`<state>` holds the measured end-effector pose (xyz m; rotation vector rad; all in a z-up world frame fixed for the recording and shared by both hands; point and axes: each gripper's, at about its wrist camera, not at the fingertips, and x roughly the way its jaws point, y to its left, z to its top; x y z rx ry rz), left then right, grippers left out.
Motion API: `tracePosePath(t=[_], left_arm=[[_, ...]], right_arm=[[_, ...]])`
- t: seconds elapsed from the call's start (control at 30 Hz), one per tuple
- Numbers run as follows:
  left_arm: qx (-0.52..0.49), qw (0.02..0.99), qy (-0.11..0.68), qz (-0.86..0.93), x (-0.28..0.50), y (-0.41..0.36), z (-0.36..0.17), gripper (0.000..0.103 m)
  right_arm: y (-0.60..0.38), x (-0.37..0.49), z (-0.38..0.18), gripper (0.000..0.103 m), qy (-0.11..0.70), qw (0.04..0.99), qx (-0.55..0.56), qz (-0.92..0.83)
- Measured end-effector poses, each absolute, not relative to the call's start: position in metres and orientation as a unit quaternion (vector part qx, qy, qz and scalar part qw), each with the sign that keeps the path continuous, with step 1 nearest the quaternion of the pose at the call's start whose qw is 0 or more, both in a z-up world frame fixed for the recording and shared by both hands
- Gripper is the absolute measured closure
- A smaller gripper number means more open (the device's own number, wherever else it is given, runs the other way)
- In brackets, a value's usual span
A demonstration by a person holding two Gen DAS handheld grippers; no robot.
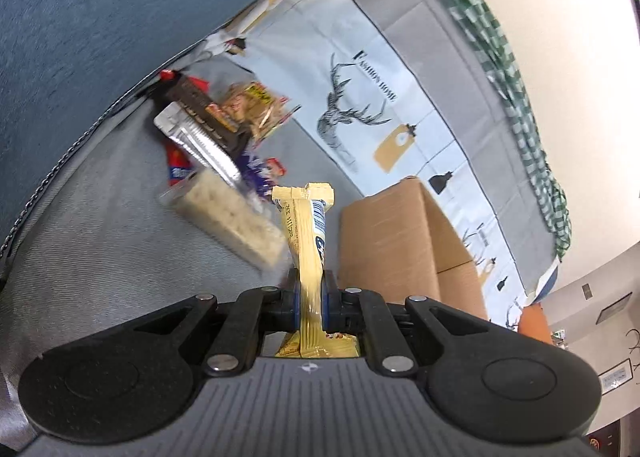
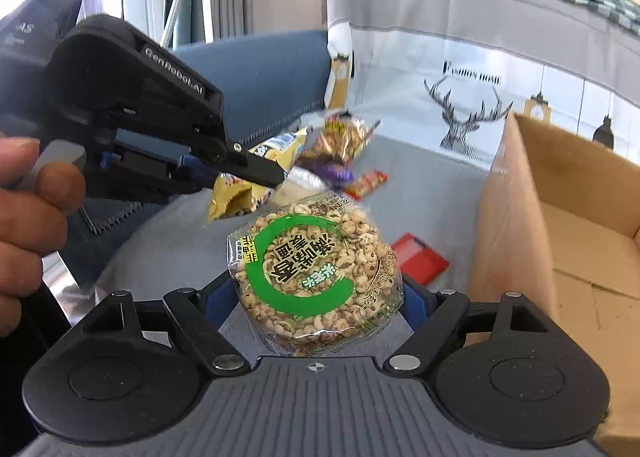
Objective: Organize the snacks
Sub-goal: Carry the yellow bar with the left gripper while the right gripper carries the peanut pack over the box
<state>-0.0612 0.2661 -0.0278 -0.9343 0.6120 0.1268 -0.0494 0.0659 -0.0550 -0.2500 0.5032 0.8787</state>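
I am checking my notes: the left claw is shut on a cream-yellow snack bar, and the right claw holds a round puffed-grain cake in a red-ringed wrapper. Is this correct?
Not quite: the ring on the wrapper is green, not red, as the right wrist view shows. The right claw holds the round puffed-grain cake, and the left claw is indeed shut on the cream-yellow snack bar.

Blurred snack pile point(image 1: 224, 137), labels unreadable
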Motion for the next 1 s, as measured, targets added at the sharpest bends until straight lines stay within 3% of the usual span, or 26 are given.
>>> tracePosePath(t=[0.33, 0.6, 1.0], left_arm=[[-0.452, 0.854, 0.253, 0.049, -0.061, 0.255, -0.003, 0.094], [-0.442, 0.861, 0.248, 0.031, -0.044, 0.232, 0.007, 0.094], [-0.411, 0.883, 0.225, -0.036, -0.001, 0.165, 0.041, 0.094]], right_arm=[[0.031, -0.046, -0.006, 0.020, 0.189, 0.883, -0.079, 0.423], [-0.028, 0.013, 0.050, 0.020, 0.139, 0.915, -0.058, 0.374], [-0.124, 0.070, 0.039, 0.020, 0.156, 0.953, 0.031, 0.256]])
